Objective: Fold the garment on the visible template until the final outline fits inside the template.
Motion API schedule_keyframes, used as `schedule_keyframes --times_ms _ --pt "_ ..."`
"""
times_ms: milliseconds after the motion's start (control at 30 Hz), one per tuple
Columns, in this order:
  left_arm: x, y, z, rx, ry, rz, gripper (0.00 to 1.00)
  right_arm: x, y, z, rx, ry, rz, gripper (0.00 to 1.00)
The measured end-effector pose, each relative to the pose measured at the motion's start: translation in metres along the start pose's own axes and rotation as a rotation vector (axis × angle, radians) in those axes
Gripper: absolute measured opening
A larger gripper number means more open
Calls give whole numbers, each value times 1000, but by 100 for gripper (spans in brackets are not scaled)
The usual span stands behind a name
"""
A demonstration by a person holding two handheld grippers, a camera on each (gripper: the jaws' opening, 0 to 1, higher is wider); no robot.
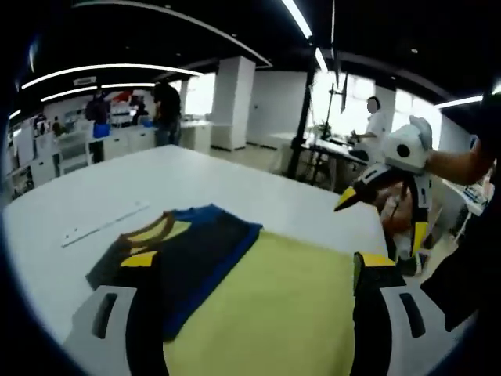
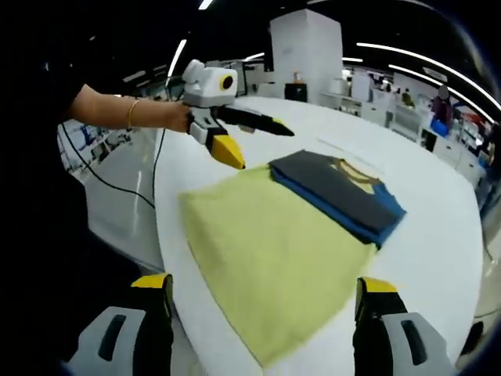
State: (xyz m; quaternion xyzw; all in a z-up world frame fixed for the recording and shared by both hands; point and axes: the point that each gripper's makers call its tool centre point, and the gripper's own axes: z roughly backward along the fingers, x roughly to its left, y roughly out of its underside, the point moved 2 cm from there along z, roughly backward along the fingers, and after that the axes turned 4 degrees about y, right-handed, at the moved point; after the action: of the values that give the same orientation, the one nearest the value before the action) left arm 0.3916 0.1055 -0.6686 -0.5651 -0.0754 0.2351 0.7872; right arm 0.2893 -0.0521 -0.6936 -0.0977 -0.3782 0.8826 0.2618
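A folded garment [image 1: 192, 251], dark grey with a blue edge and yellow collar trim, lies partly on a pale yellow template sheet [image 1: 274, 313] spread on the white table [image 1: 196, 176]. My left gripper [image 1: 254, 290] is open, its jaws wide apart low over the template. In the right gripper view the garment [image 2: 340, 192] rests on the far end of the template [image 2: 266, 258]. My right gripper [image 2: 264, 286] is open over the template's near edge. The left gripper [image 2: 264, 147], held by a hand, hovers open beyond the template's far left corner. The right gripper [image 1: 380, 207] hangs above the table edge.
A thin white strip [image 1: 106, 223] lies on the table past the garment, also visible as the strip [image 2: 344, 149]. The table edge [image 2: 168, 258] runs close to the template. A black cable [image 2: 117, 184] trails off the floor side. People and benches stand far behind.
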Motion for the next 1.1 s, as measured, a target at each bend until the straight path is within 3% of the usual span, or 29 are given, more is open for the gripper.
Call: schedule_keyframes --times_ms 233,500,633,800,1033,1100 --pt "-24 32 23 68 31 -16 90 4 11 -1 53 -12 53 88" --pt "-49 76 48 199 53 -49 81 8 27 -5 117 -19 117 80" --pt "-54 93 61 233 39 -30 76 10 35 -9 144 -19 149 75" --pt "-54 115 79 318 5 -75 68 10 49 -14 192 -13 189 67" --pt "-63 142 95 425 19 -124 59 9 64 -21 221 -14 186 58" --pt "-66 147 96 430 20 -117 56 9 68 -23 230 -14 187 56"
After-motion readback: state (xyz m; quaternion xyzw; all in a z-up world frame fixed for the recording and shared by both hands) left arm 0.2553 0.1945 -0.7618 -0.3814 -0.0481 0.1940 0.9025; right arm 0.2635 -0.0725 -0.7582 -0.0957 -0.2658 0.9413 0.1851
